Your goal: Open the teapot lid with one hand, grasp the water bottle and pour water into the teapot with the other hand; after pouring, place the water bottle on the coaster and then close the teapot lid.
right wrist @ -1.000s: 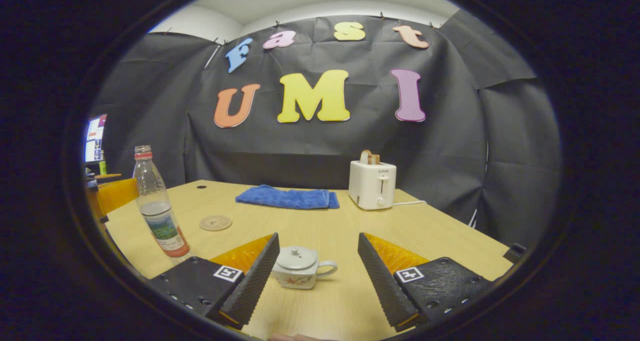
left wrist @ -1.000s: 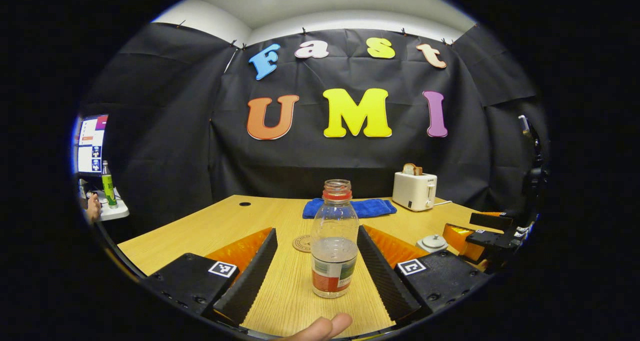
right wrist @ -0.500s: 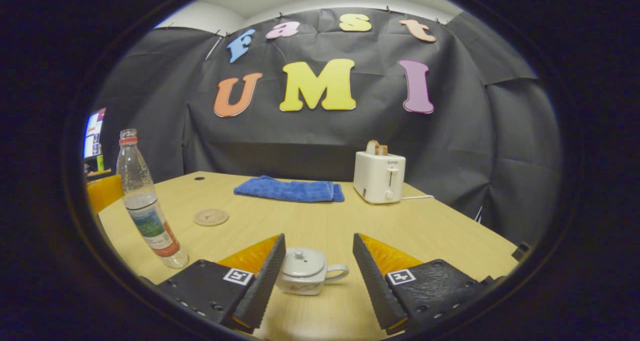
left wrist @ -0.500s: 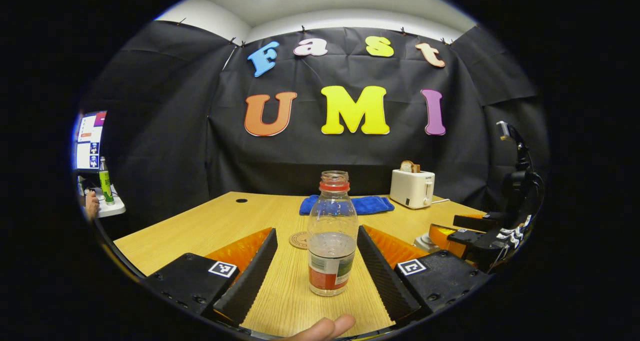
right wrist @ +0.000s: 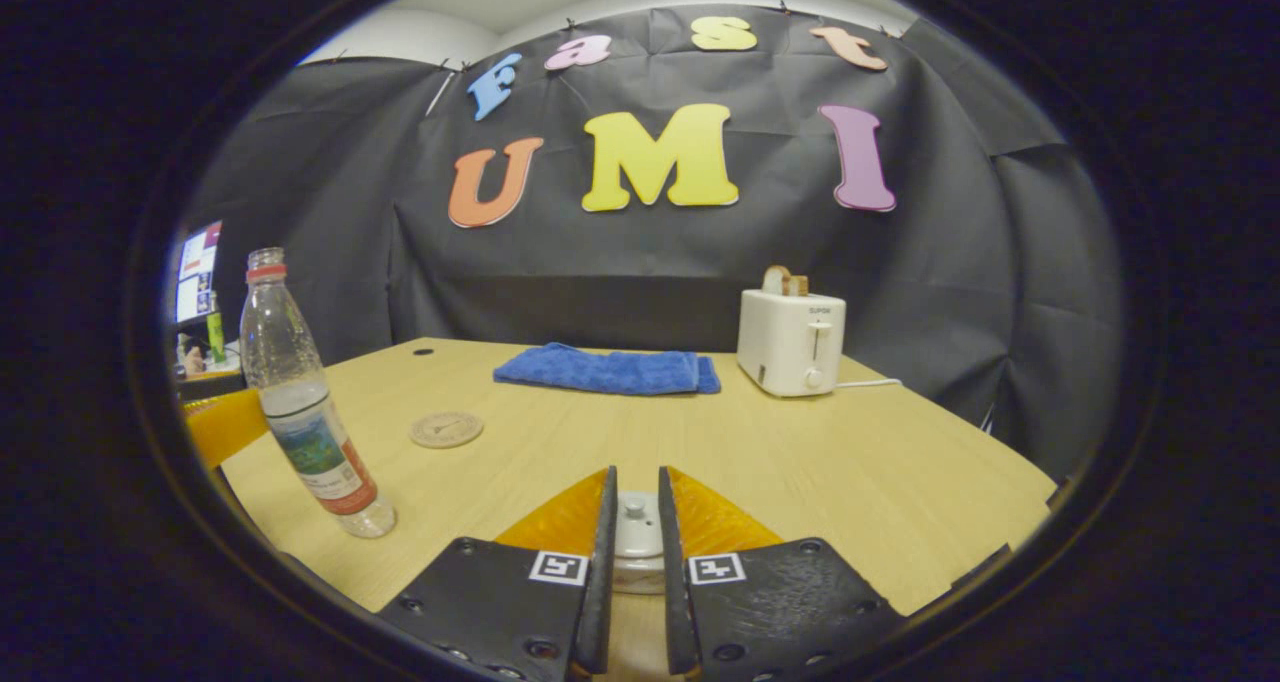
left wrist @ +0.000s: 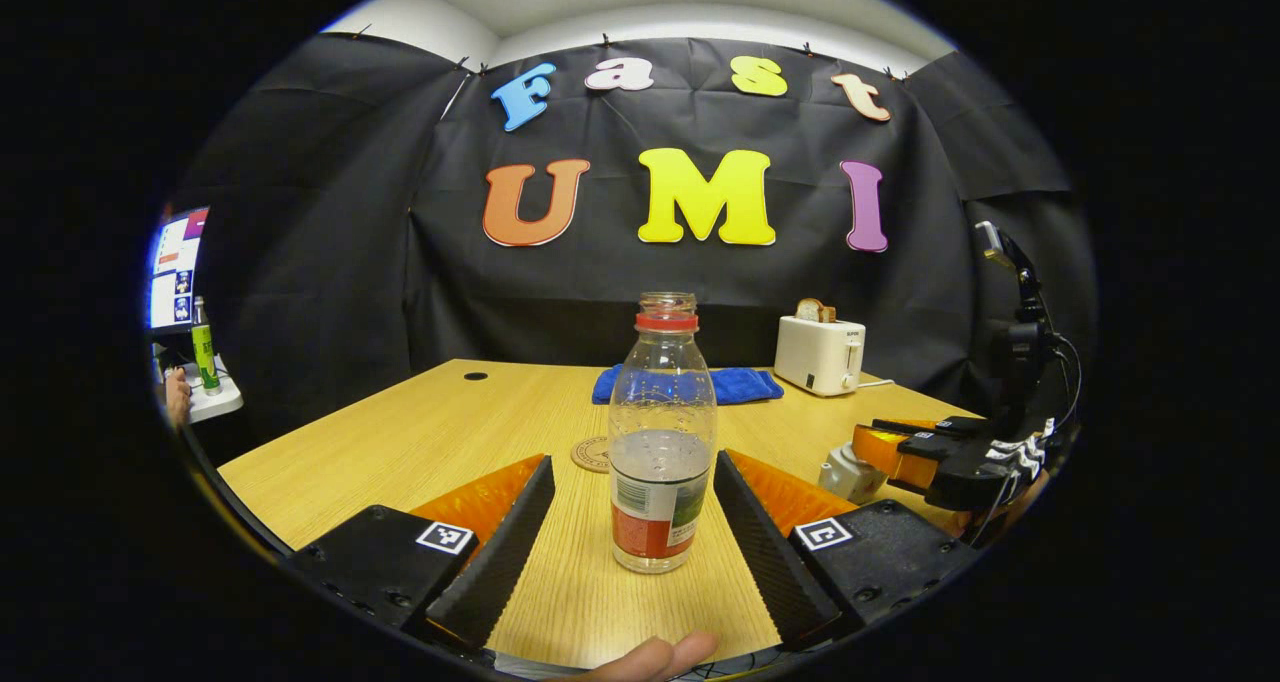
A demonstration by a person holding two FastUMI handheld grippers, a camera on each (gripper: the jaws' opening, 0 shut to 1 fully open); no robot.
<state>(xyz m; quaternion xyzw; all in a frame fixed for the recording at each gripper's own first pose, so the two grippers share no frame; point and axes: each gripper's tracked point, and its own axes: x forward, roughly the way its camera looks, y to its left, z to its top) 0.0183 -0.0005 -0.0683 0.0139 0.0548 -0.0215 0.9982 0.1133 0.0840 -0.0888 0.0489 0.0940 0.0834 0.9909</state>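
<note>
Clear plastic water bottle (left wrist: 662, 442) stands uncapped near the tabletop's (left wrist: 420, 442) front edge, between the spread fingers of the left gripper (left wrist: 634, 542), touching neither. Behind it lies the coaster (right wrist: 446, 429). The right gripper (right wrist: 632, 562) is clenched on the teapot lid (right wrist: 634, 522).

No wording can be read: the water bottle's (left wrist: 660, 507) label, the small mark on the toaster's (right wrist: 791, 342) front and the coaster's (right wrist: 446, 429) engraving are all too small to make out.
</note>
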